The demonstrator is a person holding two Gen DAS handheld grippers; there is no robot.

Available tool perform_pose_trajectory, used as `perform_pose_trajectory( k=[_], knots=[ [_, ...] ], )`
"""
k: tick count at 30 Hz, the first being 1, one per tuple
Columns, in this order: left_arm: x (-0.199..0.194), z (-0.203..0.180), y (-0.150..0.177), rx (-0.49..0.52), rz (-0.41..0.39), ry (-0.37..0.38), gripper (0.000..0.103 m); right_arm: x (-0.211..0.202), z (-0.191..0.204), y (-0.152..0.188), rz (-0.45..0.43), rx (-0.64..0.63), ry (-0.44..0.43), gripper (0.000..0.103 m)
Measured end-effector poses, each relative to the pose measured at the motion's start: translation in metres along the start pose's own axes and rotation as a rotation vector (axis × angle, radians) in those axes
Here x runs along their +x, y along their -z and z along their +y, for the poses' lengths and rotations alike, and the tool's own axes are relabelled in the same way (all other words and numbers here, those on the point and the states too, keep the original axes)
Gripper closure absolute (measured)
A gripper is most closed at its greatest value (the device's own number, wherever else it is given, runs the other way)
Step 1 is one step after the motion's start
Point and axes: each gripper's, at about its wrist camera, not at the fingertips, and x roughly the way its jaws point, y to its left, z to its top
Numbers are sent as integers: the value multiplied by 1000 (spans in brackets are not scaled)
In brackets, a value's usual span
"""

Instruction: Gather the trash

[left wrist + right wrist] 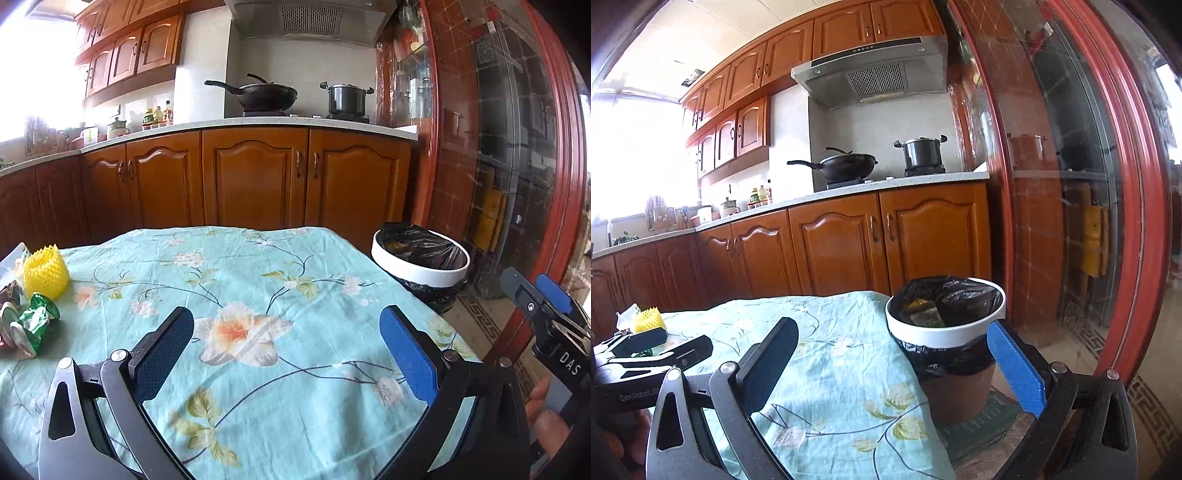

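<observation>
A yellow foam fruit net (46, 271) and crumpled green and silver wrappers (27, 325) lie at the left edge of the table with a floral turquoise cloth (258, 280). A white-rimmed bin (421, 262) with a black liner stands on the floor past the table's right corner; wrappers lie inside it (923, 314). My left gripper (286, 349) is open and empty above the cloth. My right gripper (894, 362) is open and empty at the table's right edge, just before the bin (945, 332). The yellow net (650, 319) also shows far left in the right wrist view.
Wooden kitchen cabinets (255, 177) run behind the table, with a wok (266, 96) and a pot (347, 98) on the stove. A red-framed glass door (1082, 206) stands to the right. A green mat (982, 417) lies under the bin.
</observation>
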Motion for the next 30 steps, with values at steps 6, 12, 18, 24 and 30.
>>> perform_pose_trajectory(
  k=[6, 12, 18, 24, 30],
  knots=[
    [-4, -1, 11, 29, 2, -20, 0, 6, 0, 14, 38, 7, -7, 0],
    [-5, 0, 16, 37, 4, -35, 0, 7, 2, 22, 60, 14, -16, 0],
    [-4, 1, 17, 42, 12, -57, 0, 9, 4, 26, 77, 20, -26, 0],
    [-6, 2, 18, 42, 6, -66, 0, 8, 8, 28, 77, 7, -32, 0],
    [-7, 2, 18, 37, 6, -69, 0, 7, 11, 27, 66, -5, -35, 0]
  ],
)
